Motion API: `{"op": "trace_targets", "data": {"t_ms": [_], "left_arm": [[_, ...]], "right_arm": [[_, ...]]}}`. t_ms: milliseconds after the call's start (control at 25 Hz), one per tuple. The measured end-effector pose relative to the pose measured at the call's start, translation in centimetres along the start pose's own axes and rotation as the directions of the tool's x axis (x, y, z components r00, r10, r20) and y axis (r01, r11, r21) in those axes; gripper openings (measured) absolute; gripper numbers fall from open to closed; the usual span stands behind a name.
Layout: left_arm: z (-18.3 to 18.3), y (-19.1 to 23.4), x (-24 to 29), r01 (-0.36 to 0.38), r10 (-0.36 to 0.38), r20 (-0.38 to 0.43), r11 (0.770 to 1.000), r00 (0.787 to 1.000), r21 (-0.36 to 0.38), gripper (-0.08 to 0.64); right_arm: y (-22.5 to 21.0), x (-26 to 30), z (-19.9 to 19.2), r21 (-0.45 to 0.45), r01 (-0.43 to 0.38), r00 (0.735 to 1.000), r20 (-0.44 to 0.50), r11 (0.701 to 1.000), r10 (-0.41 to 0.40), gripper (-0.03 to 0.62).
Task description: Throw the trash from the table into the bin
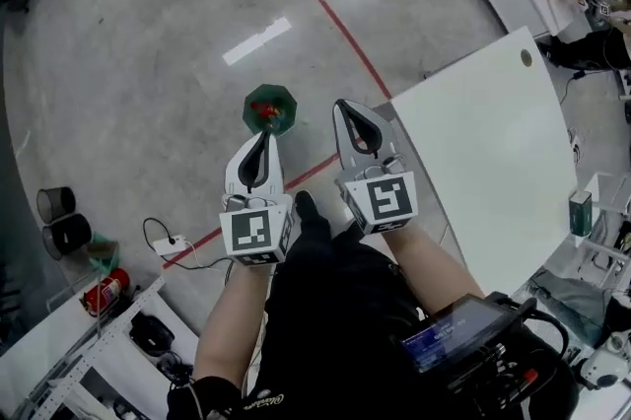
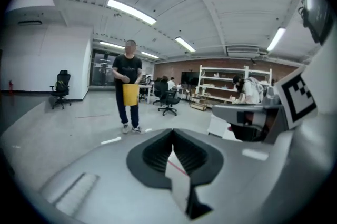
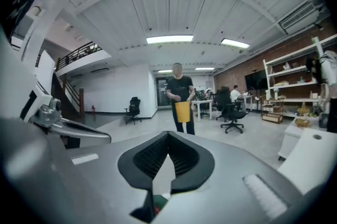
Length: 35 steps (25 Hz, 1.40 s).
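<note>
Trash (image 1: 264,113): one small red piece, lying inside the green bin (image 1: 272,97) on the floor (image 1: 148,63). It is too small in the head view for me to name its material. I judge it light and probably soft or crumpled, with no risk of breaking. A pinch across its middle would serve if I had to take it up again.

Bin: upright on the floor, just beside the red floor line (image 1: 325,9), near the corner of the surface (image 1: 473,162) but apart from it. I judge it thin and light, easy to tip with a careless knock.

Surface: white; the part in view carries no trash.

Left tool (image 1: 260,144): jaws together, nothing between them. Held in the air, with the bin beyond and below its tips.

Right tool (image 1: 347,112): jaws together, nothing clamped. A scrap of green and red shows through the gap under its pads in the right gripper view; I take this for the bin below.

Relation: trash well apart from both tools, touching neither.

Progress, by my reckoning: complete for what shows.
</note>
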<state>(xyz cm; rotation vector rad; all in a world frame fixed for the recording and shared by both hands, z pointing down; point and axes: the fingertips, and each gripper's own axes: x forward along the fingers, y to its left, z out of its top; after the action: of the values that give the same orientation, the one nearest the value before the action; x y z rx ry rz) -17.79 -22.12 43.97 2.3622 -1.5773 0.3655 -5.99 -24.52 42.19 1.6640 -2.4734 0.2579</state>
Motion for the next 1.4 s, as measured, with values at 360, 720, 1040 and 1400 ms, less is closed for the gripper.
{"op": "trace_targets", "data": {"t_ms": [360, 720, 1040, 1400], "left_arm": [[7.4, -15.7, -4.3, 0.265, -0.287, 0.169, 0.953, 0.943, 0.145, 0.009], [10.9, -25.8, -5.8, 0.347, -0.396, 0.21, 0.908, 0.894, 0.235, 0.009], [10.3, -27.1, -6.8, 0.355, -0.406, 0.2, 0.901, 0.892, 0.248, 0.009], [10.5, -26.0, -7.8, 0.355, -0.404, 0.203, 0.904, 0.892, 0.237, 0.009]], "right_arm": [[-8.0, -18.5, 5.2, 0.015, 0.306, 0.945, 0.122, 0.952, -0.305, -0.002], [-13.3, -27.9, 7.7, 0.085, 0.403, 0.891, 0.189, 0.911, -0.412, -0.002], [-13.1, -29.0, 7.6, 0.09, 0.401, 0.891, 0.19, 0.911, -0.411, -0.002], [-11.2, -28.7, 7.8, 0.072, 0.391, 0.899, 0.185, 0.917, -0.398, -0.002]]}}
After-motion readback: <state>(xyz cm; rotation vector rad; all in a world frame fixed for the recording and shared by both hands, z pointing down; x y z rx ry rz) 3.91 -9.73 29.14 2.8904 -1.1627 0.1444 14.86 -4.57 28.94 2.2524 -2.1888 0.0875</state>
